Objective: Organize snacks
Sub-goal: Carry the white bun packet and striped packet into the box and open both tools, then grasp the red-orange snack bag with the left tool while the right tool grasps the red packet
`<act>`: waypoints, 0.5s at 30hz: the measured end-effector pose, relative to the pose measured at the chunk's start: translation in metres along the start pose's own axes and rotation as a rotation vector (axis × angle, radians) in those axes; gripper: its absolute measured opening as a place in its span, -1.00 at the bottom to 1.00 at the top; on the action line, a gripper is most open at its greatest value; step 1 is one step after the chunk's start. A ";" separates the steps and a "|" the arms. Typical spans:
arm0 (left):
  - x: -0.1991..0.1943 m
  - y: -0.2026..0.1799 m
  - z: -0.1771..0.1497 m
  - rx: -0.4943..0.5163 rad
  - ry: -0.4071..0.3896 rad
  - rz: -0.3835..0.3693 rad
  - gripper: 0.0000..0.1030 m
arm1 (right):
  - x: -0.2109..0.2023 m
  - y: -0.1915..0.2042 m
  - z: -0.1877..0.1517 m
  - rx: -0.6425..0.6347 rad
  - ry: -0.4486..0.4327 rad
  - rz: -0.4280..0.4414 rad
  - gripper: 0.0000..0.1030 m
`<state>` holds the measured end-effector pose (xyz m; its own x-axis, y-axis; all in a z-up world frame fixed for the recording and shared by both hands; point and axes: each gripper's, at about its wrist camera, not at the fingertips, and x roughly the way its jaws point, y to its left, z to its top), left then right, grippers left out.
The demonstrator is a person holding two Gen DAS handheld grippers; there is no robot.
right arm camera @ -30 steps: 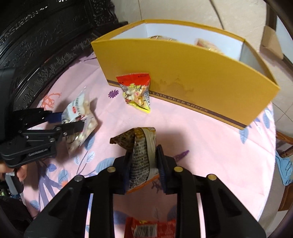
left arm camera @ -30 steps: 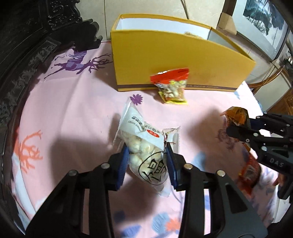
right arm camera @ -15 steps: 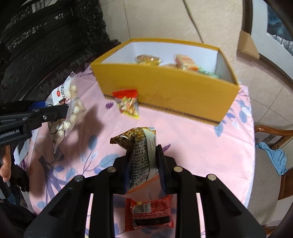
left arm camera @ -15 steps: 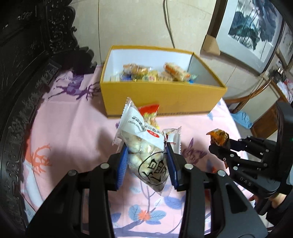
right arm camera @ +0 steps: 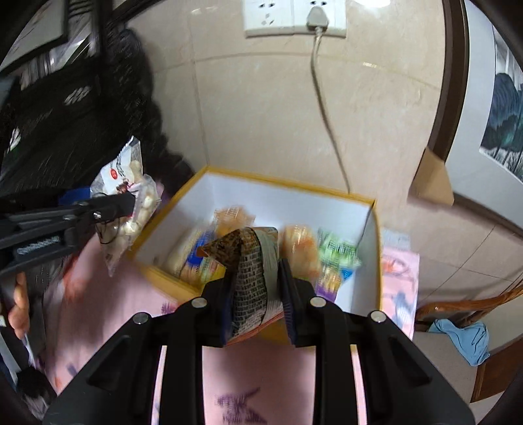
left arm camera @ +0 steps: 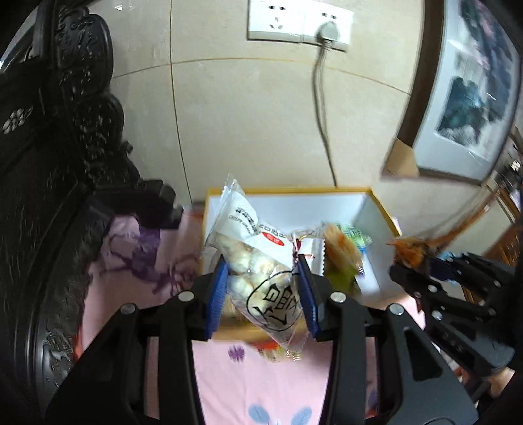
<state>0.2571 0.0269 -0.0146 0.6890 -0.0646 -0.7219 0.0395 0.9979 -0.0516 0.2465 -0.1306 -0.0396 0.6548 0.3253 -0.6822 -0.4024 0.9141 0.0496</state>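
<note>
- Beige wall tiles fill the back of the left wrist view, with a white socket strip (left arm camera: 299,24) and a plugged-in cable (left arm camera: 322,108) hanging toward the yellow box (left arm camera: 382,209); a second ago this camera looked down on the pink bench (left arm camera: 261,385) and the box's closed front.
- Left gripper (left arm camera: 261,291) grips a clear bag (left arm camera: 261,264) of pale puffed balls between its blue fingers (left arm camera: 216,294); the pads press both sides of the bag's middle.
- On the bag, only "CRISPY" above a red oval and one large black character in a ring can be read.
- Now the bag hangs in front of the box's open top, above the near wall; a second ago it lay low over the bench.
- Inside the box lie an orange pack (left arm camera: 341,245) and a green pack (left arm camera: 354,237), both blurred.
- At the right, the right gripper (left arm camera: 405,261) holds a brown pouch (left arm camera: 410,248), just beside the box.
- Same wall and socket strip (right arm camera: 294,18) top the right wrist view, with a framed picture (right arm camera: 503,114) at the right.
- Right gripper (right arm camera: 256,287) is clamped on the brown pouch (right arm camera: 248,274), whose brick-like print carries no readable words; its folded top rises past the fingertips.
- Below it the box (right arm camera: 287,189) now shows its snacks, blurred; earlier only its front showed.
- Left gripper (right arm camera: 127,204) holds the bag (right arm camera: 129,196) beyond the box's left corner.
- Blue cloth (right arm camera: 462,335) lies on a chair.
</note>
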 end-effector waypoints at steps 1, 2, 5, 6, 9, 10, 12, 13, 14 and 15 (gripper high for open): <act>0.003 0.000 0.006 -0.004 -0.003 0.005 -0.21 | 0.001 -0.002 0.006 0.006 -0.005 -0.001 -0.50; 0.009 0.000 0.016 -0.003 -0.004 0.015 -0.20 | 0.005 -0.004 0.015 0.010 -0.012 -0.009 -0.49; 0.024 0.000 0.032 0.016 0.004 0.039 -0.11 | 0.012 -0.010 0.033 -0.008 -0.040 -0.057 0.05; 0.027 0.000 0.037 0.017 0.014 0.039 0.06 | 0.016 -0.013 0.037 -0.015 -0.033 -0.084 0.46; 0.028 0.003 0.042 0.009 -0.003 0.041 0.96 | 0.012 -0.024 0.041 -0.004 -0.045 -0.115 0.51; 0.025 0.005 0.041 0.006 -0.025 0.034 0.96 | 0.010 -0.026 0.042 0.000 -0.052 -0.113 0.53; 0.025 0.006 0.041 -0.006 -0.017 0.020 0.96 | 0.007 -0.032 0.038 0.004 -0.057 -0.116 0.58; 0.025 0.007 0.039 -0.013 -0.010 0.010 0.96 | 0.007 -0.035 0.035 0.009 -0.052 -0.112 0.58; 0.024 0.008 0.036 -0.024 -0.009 -0.002 0.96 | 0.006 -0.037 0.032 0.013 -0.047 -0.105 0.59; 0.023 0.007 0.033 -0.025 -0.011 -0.004 0.96 | 0.005 -0.038 0.029 0.017 -0.040 -0.095 0.59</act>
<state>0.2970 0.0329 -0.0090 0.6965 -0.0680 -0.7144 0.0239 0.9971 -0.0717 0.2840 -0.1569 -0.0240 0.7145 0.2462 -0.6548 -0.3266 0.9452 -0.0011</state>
